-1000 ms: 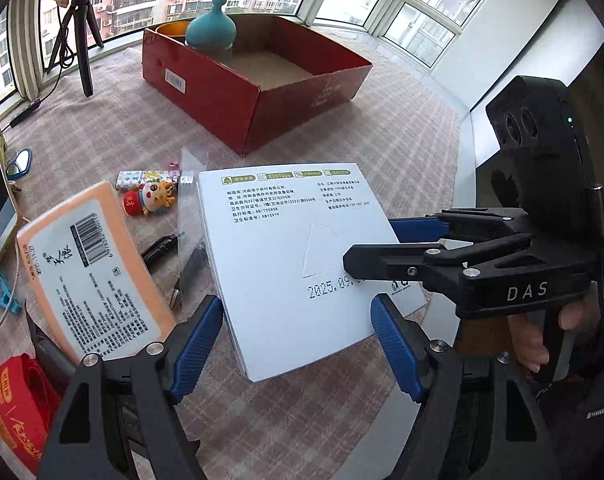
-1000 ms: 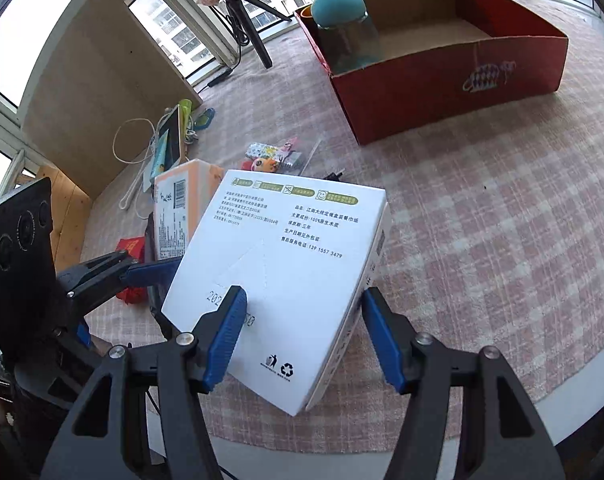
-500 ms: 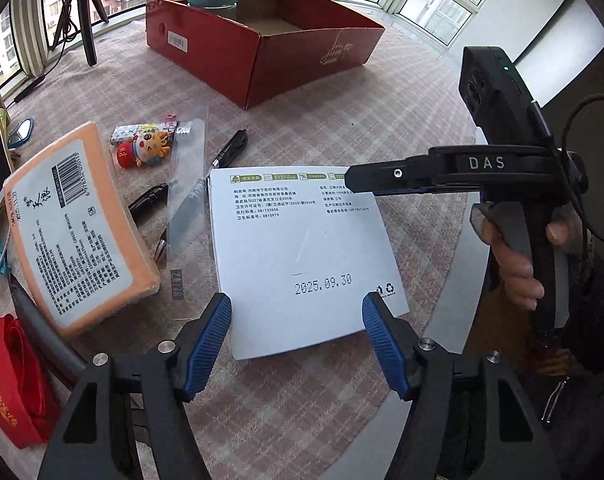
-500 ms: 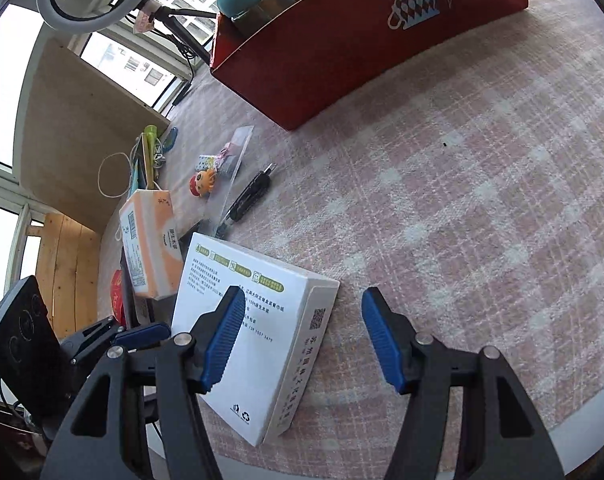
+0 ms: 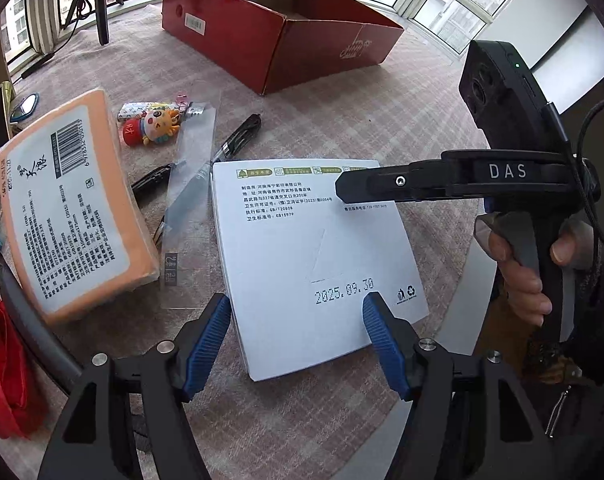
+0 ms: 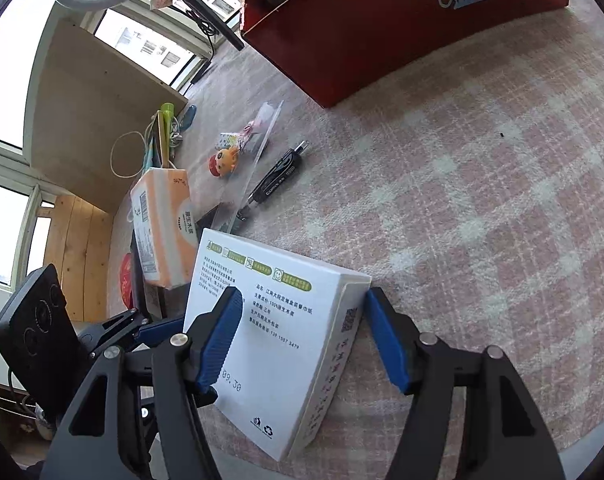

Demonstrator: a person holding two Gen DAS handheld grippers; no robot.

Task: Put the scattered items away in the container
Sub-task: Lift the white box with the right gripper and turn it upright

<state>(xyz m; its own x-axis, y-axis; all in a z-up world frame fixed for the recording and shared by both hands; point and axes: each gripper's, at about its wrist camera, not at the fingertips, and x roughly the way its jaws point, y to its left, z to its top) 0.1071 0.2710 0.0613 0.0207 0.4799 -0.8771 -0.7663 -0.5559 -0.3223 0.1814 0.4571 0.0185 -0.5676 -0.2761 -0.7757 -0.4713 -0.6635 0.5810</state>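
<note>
In your left wrist view, the flat white cardboard tissue box with green labels (image 5: 318, 256) now lies flat on the pink checked tablecloth (image 5: 402, 120), its near edge between the fingertips of your left gripper (image 5: 295, 322). A second ago this box hung tilted in the air and both claws stood wider around it; since then the left jaws have narrowed and then settled, and the blue pads (image 5: 376, 330) now sit apart at the box's near corners, seemingly not squeezing it, though the fisheye makes contact hard to judge. Ahead and left of the claw lie the orange soft tissue pack (image 5: 73, 208), the little cartoon doll figure (image 5: 153, 126), the clear plastic ruler (image 5: 191, 200) and the black pen (image 5: 237, 140); well beyond them stands the red cardboard container box (image 5: 277, 40). In your right wrist view, the right gripper (image 6: 302, 332) straddles the box's far right corner, one pad over the printed top, the other just beside the side wall (image 6: 338, 364); the jaws have crept slightly inward but are not yet clamped. Compared with earlier, that claw has come down with the box to the cloth. So the box seems set down for a re-grip, still well short of the container (image 6: 382, 20).
</note>
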